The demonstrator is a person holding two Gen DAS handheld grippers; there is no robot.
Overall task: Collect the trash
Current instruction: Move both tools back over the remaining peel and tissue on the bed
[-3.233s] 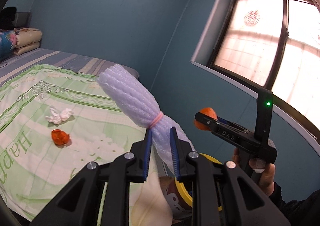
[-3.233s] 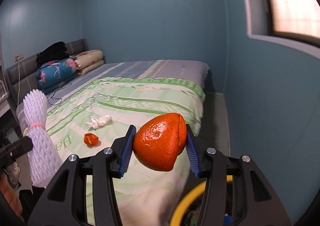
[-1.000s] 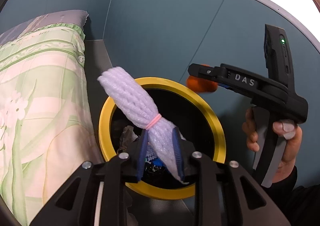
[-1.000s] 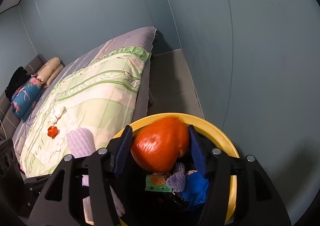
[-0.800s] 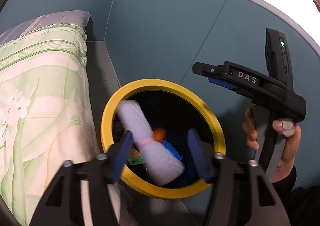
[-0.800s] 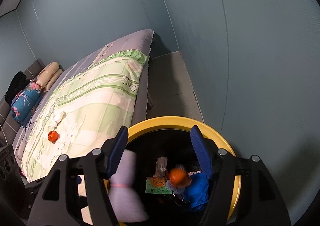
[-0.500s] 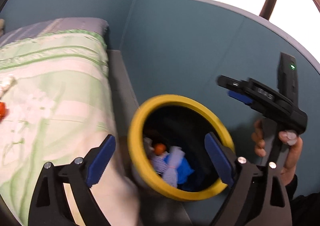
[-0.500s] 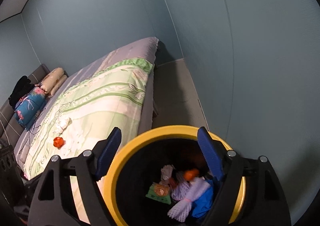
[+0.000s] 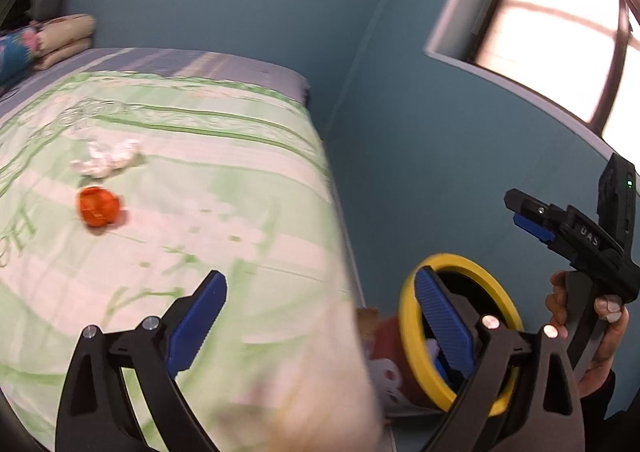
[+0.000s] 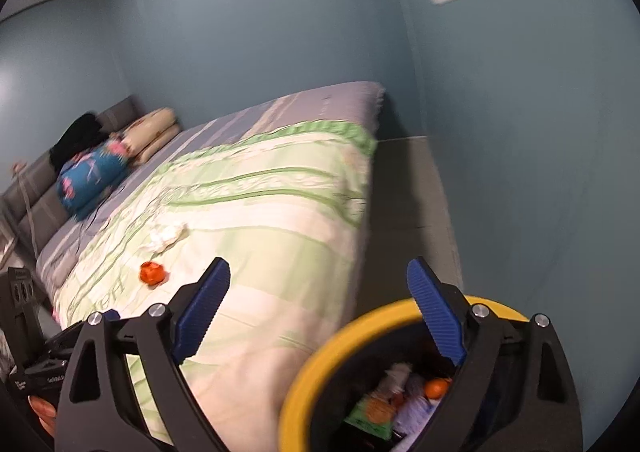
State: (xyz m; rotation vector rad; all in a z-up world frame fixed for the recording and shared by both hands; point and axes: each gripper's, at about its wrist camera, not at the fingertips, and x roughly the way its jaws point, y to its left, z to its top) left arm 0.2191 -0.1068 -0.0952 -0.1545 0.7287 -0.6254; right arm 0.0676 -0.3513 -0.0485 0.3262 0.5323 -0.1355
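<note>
Both claws, left [image 9: 320, 316] and right [image 10: 318, 306], just spread wide, empty. Yellow-rimmed bin [image 10: 320, 364] holds orange peel [image 10: 436, 388], green wrapper [image 10: 368, 414], pale scraps.

White letters "DAS" stand on the black body of the right tongs [image 9: 532, 221], at the right in the left wrist view. Large green lettering on the bed quilt [image 9: 224, 187] is cut off, unreadable.

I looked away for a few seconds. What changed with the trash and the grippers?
Both grippers let go: the foam netting and orange peel dropped into the yellow-rimmed bin. The left gripper and right gripper have just been opening, empty, swinging bedward. The tissue and orange scrap stayed put.
</note>
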